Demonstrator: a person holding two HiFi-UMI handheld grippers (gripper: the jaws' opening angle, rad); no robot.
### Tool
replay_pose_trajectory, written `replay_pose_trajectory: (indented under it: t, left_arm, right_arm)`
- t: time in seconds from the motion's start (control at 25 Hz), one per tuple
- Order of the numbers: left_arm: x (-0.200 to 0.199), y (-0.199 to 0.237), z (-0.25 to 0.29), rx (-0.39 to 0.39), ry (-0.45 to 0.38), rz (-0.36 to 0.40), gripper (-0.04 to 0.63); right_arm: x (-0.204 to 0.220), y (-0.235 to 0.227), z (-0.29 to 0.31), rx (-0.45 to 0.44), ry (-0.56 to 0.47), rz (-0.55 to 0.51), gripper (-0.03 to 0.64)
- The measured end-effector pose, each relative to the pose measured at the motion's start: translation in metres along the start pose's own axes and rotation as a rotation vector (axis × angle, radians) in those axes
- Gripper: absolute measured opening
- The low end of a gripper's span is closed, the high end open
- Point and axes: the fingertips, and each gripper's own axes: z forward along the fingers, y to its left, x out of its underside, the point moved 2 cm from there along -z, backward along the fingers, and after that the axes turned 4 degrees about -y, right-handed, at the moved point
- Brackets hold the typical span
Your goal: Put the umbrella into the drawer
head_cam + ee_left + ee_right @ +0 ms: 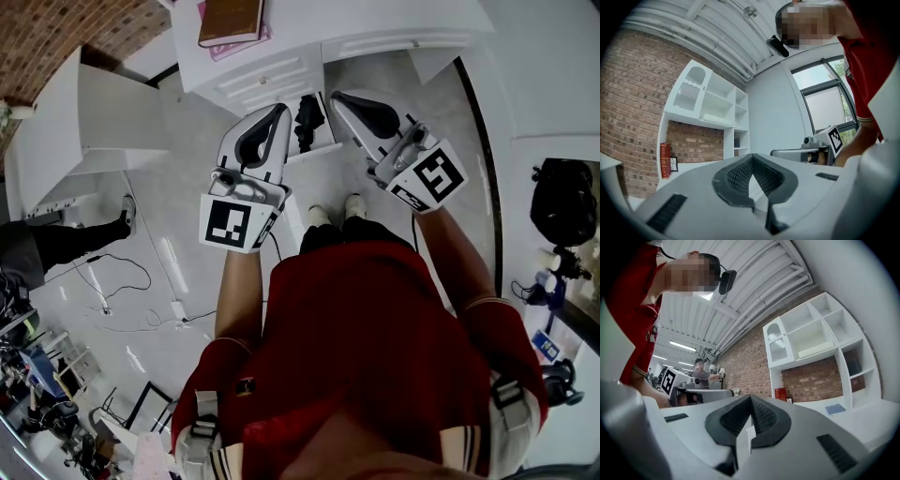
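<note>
A black folded umbrella (307, 114) lies in the pulled-out white drawer (317, 150) of a white cabinet (272, 80), far below my hands in the head view. My left gripper (279, 111) is held up to the left of it and my right gripper (337, 97) to the right. Neither touches the umbrella or the drawer. In the left gripper view the left gripper (752, 157) has its jaws together with nothing between them. The right gripper (750, 400) looks the same in its own view. Both point level at the room, so neither gripper view shows the umbrella.
A brown book (230, 19) lies on the cabinet top. A white shelf unit (84, 122) stands at left, with cables (112, 281) on the floor and a person's leg (66, 239) nearby. A black bag (562, 202) sits at right. Wall shelves (811, 338) face the grippers.
</note>
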Motion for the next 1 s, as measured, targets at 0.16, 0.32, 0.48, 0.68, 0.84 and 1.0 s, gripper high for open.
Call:
replay_pose_trajectory:
  t: [0.16,0.32,0.48,0.68,0.84,1.0]
  left_arm:
    - [-0.006,-0.007,-0.001,-0.001,-0.003,0.005,0.006]
    - [-0.009,-0.011,-0.003,0.002,-0.003,0.005,0.006]
    - [-0.013,-0.014,-0.006,0.007,-0.008,0.009,0.006]
    - [-0.015,-0.017,-0.011,0.012,-0.007,0.008,0.006]
    - [-0.015,-0.018,-0.013,0.019,-0.017,0.002,0.006]
    - [-0.015,-0.021,-0.017,0.023,-0.027,-0.007,0.006]
  right_arm:
    - [-0.008,0.005,-0.008,0.001,-0.001,-0.006,-0.005]
    - [-0.008,0.009,-0.014,0.004,0.006,-0.01,-0.005]
    - [-0.013,0.013,-0.018,0.01,0.0,-0.023,-0.005]
    - [-0.018,0.013,-0.021,0.017,0.006,-0.045,-0.005]
    - [-0.019,0.016,-0.021,0.023,0.009,-0.059,-0.005]
    - [-0.021,0.02,-0.024,0.028,0.015,-0.075,-0.005]
